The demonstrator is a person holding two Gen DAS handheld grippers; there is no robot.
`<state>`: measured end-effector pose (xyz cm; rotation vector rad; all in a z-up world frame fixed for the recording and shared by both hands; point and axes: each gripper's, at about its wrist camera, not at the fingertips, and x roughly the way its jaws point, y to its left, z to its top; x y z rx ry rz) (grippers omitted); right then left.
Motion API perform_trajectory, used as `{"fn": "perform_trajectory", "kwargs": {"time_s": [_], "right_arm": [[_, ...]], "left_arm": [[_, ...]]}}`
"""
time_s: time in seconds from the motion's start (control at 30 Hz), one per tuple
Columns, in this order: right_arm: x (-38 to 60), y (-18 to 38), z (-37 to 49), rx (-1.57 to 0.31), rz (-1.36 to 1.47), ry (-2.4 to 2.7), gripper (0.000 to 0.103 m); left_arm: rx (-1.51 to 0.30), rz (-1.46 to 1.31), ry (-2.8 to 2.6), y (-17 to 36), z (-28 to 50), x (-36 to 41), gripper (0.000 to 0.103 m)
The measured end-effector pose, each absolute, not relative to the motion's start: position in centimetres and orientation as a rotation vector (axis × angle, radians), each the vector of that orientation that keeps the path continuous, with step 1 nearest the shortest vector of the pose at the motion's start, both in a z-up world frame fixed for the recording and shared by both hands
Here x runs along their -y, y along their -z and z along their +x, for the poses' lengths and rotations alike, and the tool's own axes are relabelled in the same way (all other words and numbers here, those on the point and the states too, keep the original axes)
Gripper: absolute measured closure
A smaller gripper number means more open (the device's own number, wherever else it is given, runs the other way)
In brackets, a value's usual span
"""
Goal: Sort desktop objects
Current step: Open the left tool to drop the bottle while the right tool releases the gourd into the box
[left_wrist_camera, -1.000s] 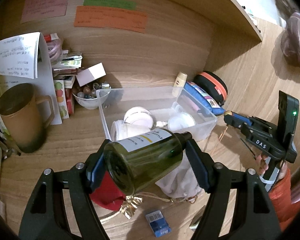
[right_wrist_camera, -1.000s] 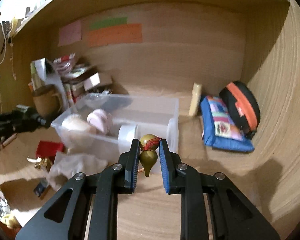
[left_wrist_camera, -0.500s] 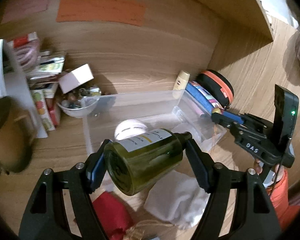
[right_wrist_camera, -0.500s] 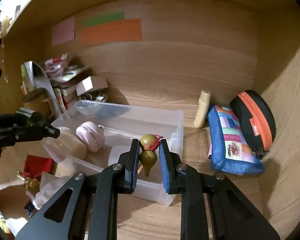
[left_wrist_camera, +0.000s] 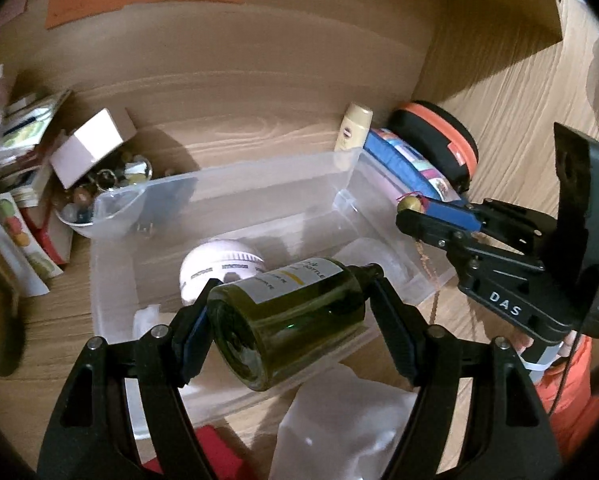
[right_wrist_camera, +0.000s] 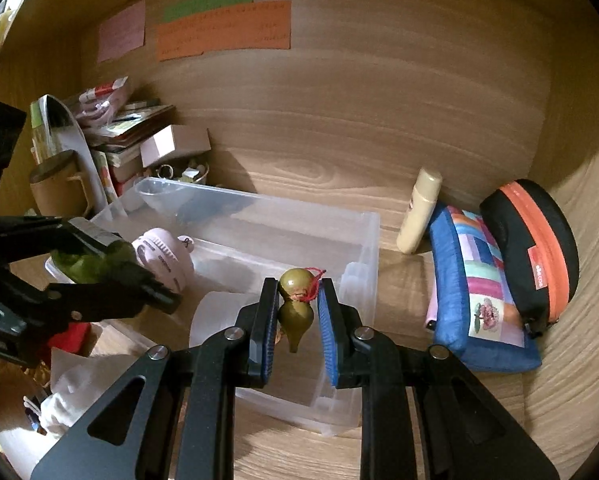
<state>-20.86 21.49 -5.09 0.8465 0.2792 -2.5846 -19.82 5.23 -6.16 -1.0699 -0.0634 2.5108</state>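
Observation:
My left gripper (left_wrist_camera: 287, 320) is shut on a dark green glass bottle (left_wrist_camera: 287, 316) with a white label, held on its side above the near edge of a clear plastic bin (left_wrist_camera: 259, 184). A round pale pink case (left_wrist_camera: 219, 268) lies inside the bin. My right gripper (right_wrist_camera: 298, 300) is shut on a small olive gourd charm (right_wrist_camera: 295, 304) with a red string, held over the bin's right end (right_wrist_camera: 363, 264). In the left wrist view the right gripper (left_wrist_camera: 415, 210) hangs at the bin's right wall. The bottle (right_wrist_camera: 91, 264) shows at the left of the right wrist view.
A cream tube (right_wrist_camera: 419, 212), a blue patchwork pouch (right_wrist_camera: 475, 284) and a black-and-orange case (right_wrist_camera: 535, 248) stand right of the bin. Books, a small box (left_wrist_camera: 91, 144), a bowl of trinkets (left_wrist_camera: 99, 196) and a brown mug (right_wrist_camera: 55, 188) crowd the left. White cloth (left_wrist_camera: 339, 424) and a red item (left_wrist_camera: 215, 452) lie in front.
Both grippers have moved forward toward the bin, which looms larger. The bottle now hangs over the bin's near part and the gourd over its right end. Both grips are unchanged.

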Motion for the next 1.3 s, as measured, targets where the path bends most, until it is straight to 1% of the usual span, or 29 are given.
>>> {"fn": "perform_trajectory", "kwargs": {"time_s": [0.33,0.73,0.77,0.8,0.83,0.9,1.0,1.1,1.17,1.23,1.27,1.3], "right_arm": [[-21.0,6.3,-20.9,-0.321,0.895,2.546,0.085],[-21.0,6.2,-21.0,-0.32,0.892,2.542,0.085],[-21.0,6.2,-21.0,-0.319,0.892,2.546,0.083],[-21.1,6.2,-21.0,-0.322,0.889,2.552,0.08],[-21.1,6.1,-20.9,-0.324,0.887,2.557,0.073],[-21.1,6.1,-20.8,-0.325,0.88,2.553,0.068],[-20.9,6.1,-20.6,-0.354,0.862,2.568,0.067],[-21.1,5.9,-20.6,-0.339,0.856,2.571,0.066],[-21.3,5.7,-20.4,-0.329,0.833,2.581,0.063],[-21.4,5.3,-20.1,-0.316,0.809,2.584,0.053],[-21.4,5.1,-20.0,-0.306,0.794,2.583,0.051],[-21.4,4.9,-19.8,-0.296,0.776,2.584,0.046]], "left_arm": [[0.063,-1.09,-2.504,7.5,-20.4,-5.2,0.029],[0.051,-1.08,-2.515,7.6,-20.6,-5.1,0.029],[0.052,-1.08,-2.513,7.6,-20.6,-5.0,0.029],[0.055,-1.08,-2.511,7.6,-20.6,-5.0,0.029],[0.059,-1.08,-2.51,7.5,-20.6,-4.9,0.029],[0.067,-1.08,-2.501,7.5,-20.5,-4.8,0.029],[0.064,-1.072,-2.495,7.2,-20.4,-4.9,0.029],[0.062,-1.055,-2.497,6.8,-20.1,-4.9,0.029],[0.058,-1.035,-2.508,6.3,-19.8,-4.8,0.029],[0.056,-1.008,-2.525,5.6,-19.4,-4.6,0.026],[0.058,-0.992,-2.539,5.3,-19.1,-4.3,0.025],[0.059,-0.984,-2.548,5.0,-19.0,-4.2,0.022]]}}
